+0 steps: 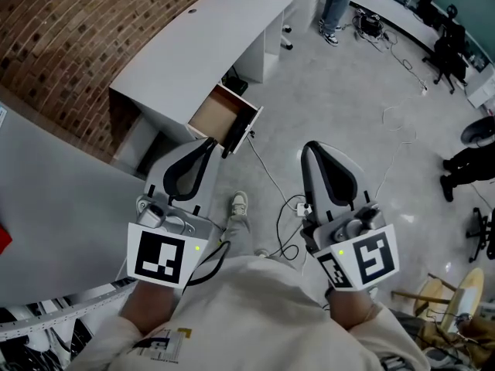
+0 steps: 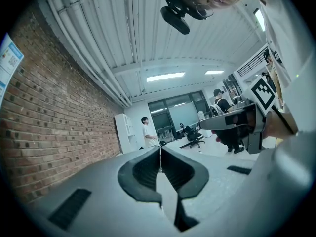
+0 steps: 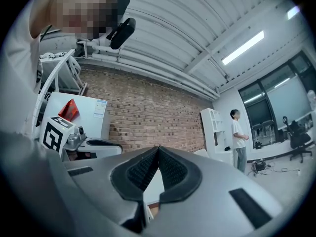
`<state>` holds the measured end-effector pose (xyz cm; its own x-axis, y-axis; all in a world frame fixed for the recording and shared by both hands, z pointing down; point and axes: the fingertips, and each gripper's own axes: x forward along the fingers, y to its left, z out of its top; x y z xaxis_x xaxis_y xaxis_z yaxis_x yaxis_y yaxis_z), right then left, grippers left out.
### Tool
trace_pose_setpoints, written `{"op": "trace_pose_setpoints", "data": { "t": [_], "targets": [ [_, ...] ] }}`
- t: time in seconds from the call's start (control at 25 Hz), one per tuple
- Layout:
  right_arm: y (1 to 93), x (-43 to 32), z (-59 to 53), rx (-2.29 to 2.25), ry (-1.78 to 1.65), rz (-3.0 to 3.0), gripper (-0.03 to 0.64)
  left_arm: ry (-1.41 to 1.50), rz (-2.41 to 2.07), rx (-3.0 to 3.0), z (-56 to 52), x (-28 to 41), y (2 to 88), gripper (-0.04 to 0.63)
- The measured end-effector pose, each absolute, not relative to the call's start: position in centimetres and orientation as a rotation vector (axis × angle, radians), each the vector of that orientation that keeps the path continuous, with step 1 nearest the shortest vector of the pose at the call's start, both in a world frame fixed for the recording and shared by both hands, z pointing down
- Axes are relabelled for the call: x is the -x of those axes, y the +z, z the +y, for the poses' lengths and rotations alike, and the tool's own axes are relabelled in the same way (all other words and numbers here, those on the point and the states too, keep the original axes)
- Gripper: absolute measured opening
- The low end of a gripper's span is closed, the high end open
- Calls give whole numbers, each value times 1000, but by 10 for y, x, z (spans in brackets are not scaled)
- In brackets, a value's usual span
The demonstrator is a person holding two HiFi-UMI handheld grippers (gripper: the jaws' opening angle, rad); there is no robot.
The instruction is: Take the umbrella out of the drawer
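Brick wall (image 1: 100, 14), open drawer (image 1: 219, 113), both tongs (image 1: 210, 141) (image 1: 309, 145) closed

- A white desk (image 1: 209, 37) stands along the brick wall (image 1: 93, 29), ahead of the left gripper (image 1: 209, 142).
- Its wooden drawer (image 1: 224, 114) is pulled open just beyond that gripper's tips; its contents cannot be made out.
- The grey floor (image 1: 348, 107) spreads ahead of the right gripper (image 1: 309, 147).
- A white cable (image 1: 267, 168) runs across the floor between the two grippers to a plug block (image 1: 300, 205) just beside the right one.
- A shoe (image 1: 240, 203) rests on the floor between the grippers.
- Far ahead of the right gripper lie black cables (image 1: 370, 23), near a standing person (image 1: 336, 6); an office chair (image 1: 448, 49) stands further right.
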<state>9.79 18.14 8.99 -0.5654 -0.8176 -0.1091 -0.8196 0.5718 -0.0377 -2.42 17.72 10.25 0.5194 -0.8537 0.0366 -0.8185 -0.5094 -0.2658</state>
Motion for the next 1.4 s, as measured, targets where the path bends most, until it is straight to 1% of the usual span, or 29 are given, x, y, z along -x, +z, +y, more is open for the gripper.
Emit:
{"op": "trace_pose_setpoints", "data": {
  "t": [0.44, 1.04, 1.28, 1.4],
  "targets": [
    [108, -73, 77, 1422, -16, 2713, 8, -268, 1403, 2579, 75, 43, 119, 14],
    [109, -29, -77, 1520, -32, 2712, 8, -314, 1319, 2626, -82, 84, 126, 14],
    [124, -28, -110, 1557, -105, 2660, 8, -310, 1329, 2636, -120, 95, 131, 14],
    [124, -26, -122, 1563, -83, 2710, 8, -337, 1316, 2639, -127, 92, 138, 14]
  ]
}}
